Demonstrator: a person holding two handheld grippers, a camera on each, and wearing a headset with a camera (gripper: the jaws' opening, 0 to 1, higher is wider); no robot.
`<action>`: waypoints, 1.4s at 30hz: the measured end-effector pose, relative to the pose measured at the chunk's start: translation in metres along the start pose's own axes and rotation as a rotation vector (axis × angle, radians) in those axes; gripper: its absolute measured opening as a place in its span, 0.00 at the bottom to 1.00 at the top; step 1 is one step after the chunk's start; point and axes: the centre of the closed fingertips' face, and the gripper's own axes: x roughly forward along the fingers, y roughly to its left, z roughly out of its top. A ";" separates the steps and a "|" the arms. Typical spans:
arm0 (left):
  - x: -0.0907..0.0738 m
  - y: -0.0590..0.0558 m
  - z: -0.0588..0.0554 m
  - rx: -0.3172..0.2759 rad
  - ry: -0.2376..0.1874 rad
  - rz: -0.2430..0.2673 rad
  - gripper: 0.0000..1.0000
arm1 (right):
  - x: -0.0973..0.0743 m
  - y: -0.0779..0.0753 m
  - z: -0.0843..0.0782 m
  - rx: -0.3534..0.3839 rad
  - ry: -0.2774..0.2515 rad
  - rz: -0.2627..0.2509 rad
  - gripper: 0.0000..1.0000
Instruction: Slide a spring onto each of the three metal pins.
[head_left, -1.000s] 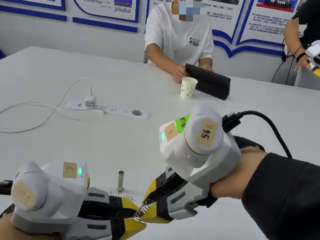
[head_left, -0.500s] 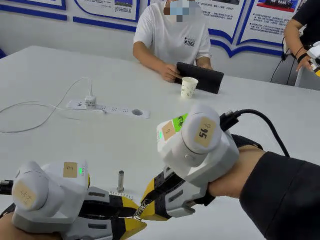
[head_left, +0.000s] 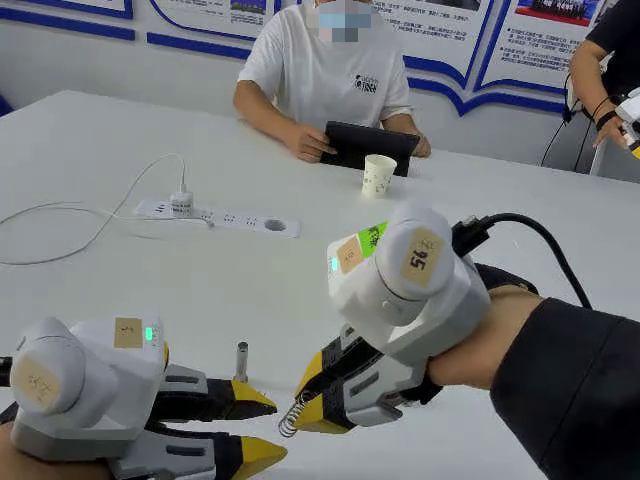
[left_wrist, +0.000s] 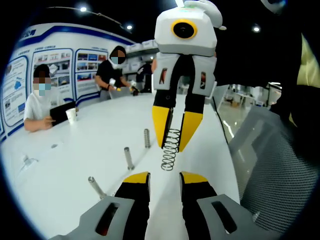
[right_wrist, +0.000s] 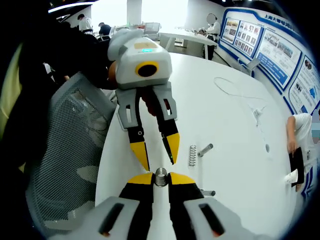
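My right gripper (right_wrist: 160, 179) pinches a spring (left_wrist: 170, 149) near the desk's (head_left: 200, 290) front edge; my left gripper (left_wrist: 165, 177) gapes wide.

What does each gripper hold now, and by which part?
Right gripper holds a spring by one end, at its jaw tips; left gripper holds nothing.

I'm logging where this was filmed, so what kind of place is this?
Probably an office meeting room or showroom: a long white table, blue-framed display boards along the wall, and a mesh office chair beside the table.
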 end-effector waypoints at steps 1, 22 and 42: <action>-0.002 0.001 0.000 -0.004 -0.002 0.004 0.25 | -0.001 -0.002 -0.002 0.004 0.003 -0.004 0.12; -0.022 0.014 -0.008 -0.038 -0.007 0.072 0.30 | -0.014 -0.033 -0.028 0.064 0.038 -0.055 0.12; -0.026 0.016 -0.014 -0.063 -0.006 0.095 0.31 | -0.011 -0.076 -0.049 0.124 0.079 -0.121 0.12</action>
